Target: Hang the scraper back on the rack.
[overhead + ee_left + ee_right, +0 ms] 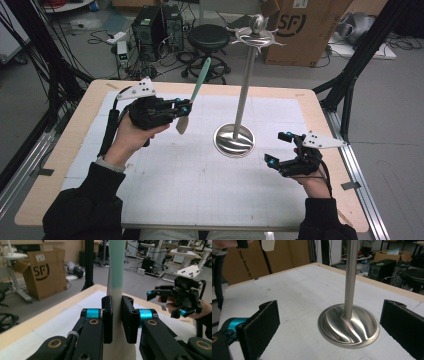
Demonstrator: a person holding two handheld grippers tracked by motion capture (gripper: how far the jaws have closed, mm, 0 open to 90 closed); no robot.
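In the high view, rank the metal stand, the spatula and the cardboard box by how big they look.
1. cardboard box, cut off by the frame's edge and farther off, so likely larger still.
2. metal stand.
3. spatula.

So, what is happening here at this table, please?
A person works at the table with a gripper in each hand. The left gripper is shut on a spatula with a mint-green handle and a pale blade, holding it raised and tilted above the table. The right gripper is open and holds nothing, beside the round base of a tall metal stand. The stand has hooks at its top, and nothing hangs on them.
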